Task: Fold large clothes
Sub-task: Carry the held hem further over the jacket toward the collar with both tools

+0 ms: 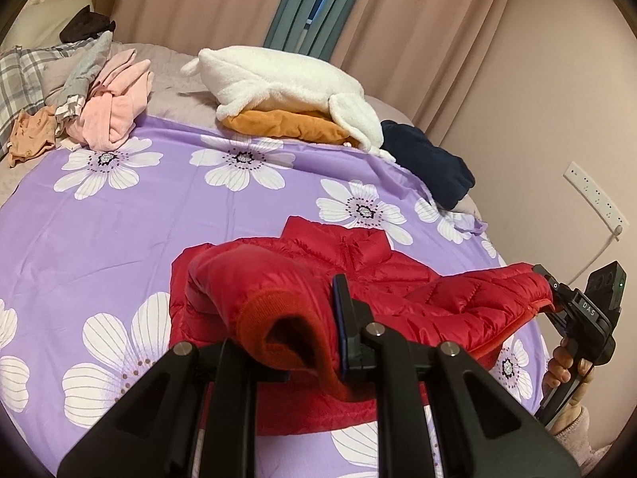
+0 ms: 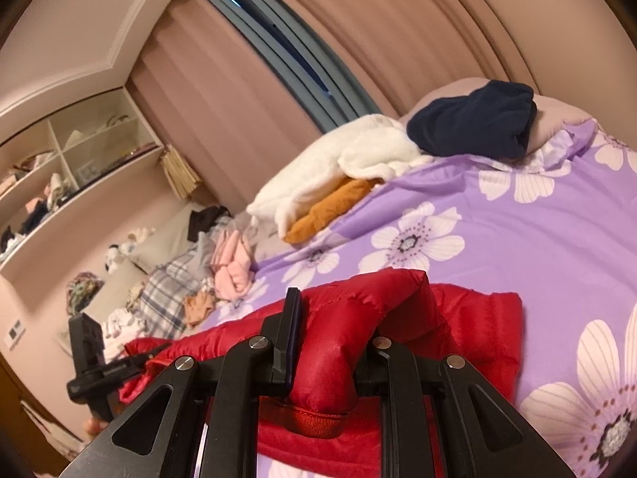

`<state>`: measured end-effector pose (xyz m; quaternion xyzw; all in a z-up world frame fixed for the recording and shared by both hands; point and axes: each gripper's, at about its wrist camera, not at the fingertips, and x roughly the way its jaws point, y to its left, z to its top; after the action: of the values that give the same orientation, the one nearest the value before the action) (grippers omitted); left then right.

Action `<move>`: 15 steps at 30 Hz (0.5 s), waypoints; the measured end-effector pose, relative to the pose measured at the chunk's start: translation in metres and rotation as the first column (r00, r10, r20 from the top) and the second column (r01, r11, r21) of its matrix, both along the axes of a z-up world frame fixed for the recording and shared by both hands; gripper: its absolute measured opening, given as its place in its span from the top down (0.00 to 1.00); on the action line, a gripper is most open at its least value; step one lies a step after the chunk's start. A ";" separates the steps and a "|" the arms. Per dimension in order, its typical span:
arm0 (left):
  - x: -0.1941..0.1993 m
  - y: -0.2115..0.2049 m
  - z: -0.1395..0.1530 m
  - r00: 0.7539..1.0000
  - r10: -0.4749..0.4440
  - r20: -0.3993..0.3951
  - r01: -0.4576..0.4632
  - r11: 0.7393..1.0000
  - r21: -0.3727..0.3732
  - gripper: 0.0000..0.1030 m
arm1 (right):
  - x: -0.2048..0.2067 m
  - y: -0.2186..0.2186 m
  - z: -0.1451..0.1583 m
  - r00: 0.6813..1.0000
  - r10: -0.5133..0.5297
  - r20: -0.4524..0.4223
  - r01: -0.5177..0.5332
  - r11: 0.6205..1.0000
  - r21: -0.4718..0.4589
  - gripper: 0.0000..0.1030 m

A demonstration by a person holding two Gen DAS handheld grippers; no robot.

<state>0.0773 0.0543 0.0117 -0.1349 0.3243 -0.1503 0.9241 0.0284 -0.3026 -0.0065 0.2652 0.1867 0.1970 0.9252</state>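
Red puffer jacket [image 1: 358,263] spread near front edge of floral-sheeted bed [image 1: 119,215], left gripper [image 1: 278,342] clamped on one sleeve cuff, right gripper [image 2: 322,358] clamped on other sleeve, both sleeves lifted off the bed.
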 end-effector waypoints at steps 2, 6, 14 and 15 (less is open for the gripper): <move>0.006 0.000 -0.001 1.000 0.001 -0.008 -0.001 1.000 0.003 0.85 | 0.005 -0.001 -0.002 1.000 -0.002 -0.012 0.002 1.000 -0.003 0.80; 0.017 -0.002 -0.007 1.000 0.004 -0.030 -0.004 1.000 0.005 0.84 | 0.015 -0.002 -0.008 0.999 -0.007 -0.042 0.007 1.000 -0.008 0.80; 0.034 -0.006 -0.016 0.998 0.011 -0.062 -0.010 1.000 0.017 0.84 | 0.032 -0.006 -0.018 0.995 -0.017 -0.095 0.015 1.000 -0.021 0.80; 0.037 -0.006 -0.017 0.998 0.012 -0.065 -0.011 1.000 0.018 0.84 | 0.034 -0.006 -0.018 0.995 -0.019 -0.100 0.016 1.000 -0.024 0.80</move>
<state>0.1140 0.0480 -0.0057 -0.1335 0.3548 -0.1378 0.9151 0.0624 -0.3089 -0.0250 0.2659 0.2330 0.1731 0.9193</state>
